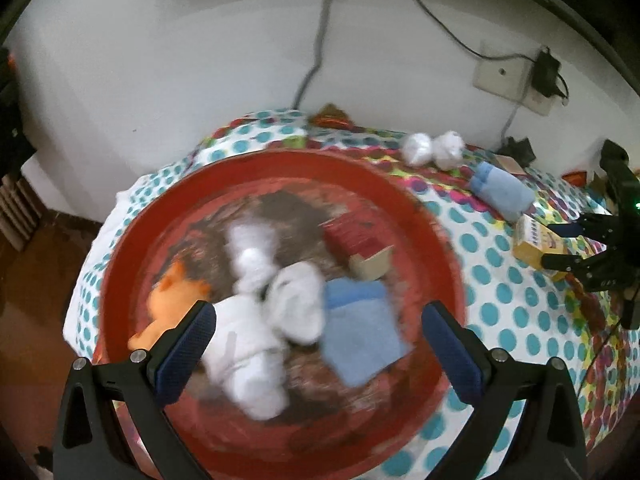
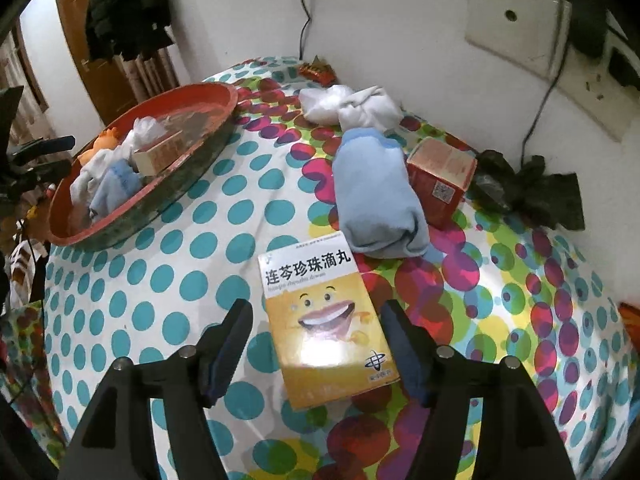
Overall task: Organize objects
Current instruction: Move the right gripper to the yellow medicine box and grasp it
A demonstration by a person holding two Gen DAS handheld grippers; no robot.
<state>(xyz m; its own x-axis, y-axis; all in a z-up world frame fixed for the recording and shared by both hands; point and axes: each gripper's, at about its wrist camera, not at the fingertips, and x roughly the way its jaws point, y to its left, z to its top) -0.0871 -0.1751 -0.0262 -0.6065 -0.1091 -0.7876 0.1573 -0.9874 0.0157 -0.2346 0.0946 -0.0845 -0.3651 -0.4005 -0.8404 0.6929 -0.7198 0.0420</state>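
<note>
My right gripper [image 2: 316, 306] stands open over the spotted bedspread. A yellow medicine box [image 2: 326, 320] with a smiling face lies flat between its fingers, and the pads do not press on it. My left gripper [image 1: 318, 312] is open above a red basin [image 1: 280, 162] and holds nothing. Blurred in that basin lie white rolled socks [image 1: 248, 344], a blue cloth [image 1: 360, 336], an orange toy [image 1: 172, 292] and a small carton [image 1: 360, 248]. On the bed beyond the yellow box lie a blue rolled sock [image 2: 376, 200], white bundles [image 2: 348, 108] and a red box [image 2: 440, 176].
The bed meets a white wall with a socket plate [image 2: 516, 28] and hanging cables. A black crumpled bag [image 2: 532, 192] lies by the wall and a snack wrapper [image 2: 318, 70] sits in the far corner. The basin [image 2: 192, 96] rests at the bed's left edge, above brown floor.
</note>
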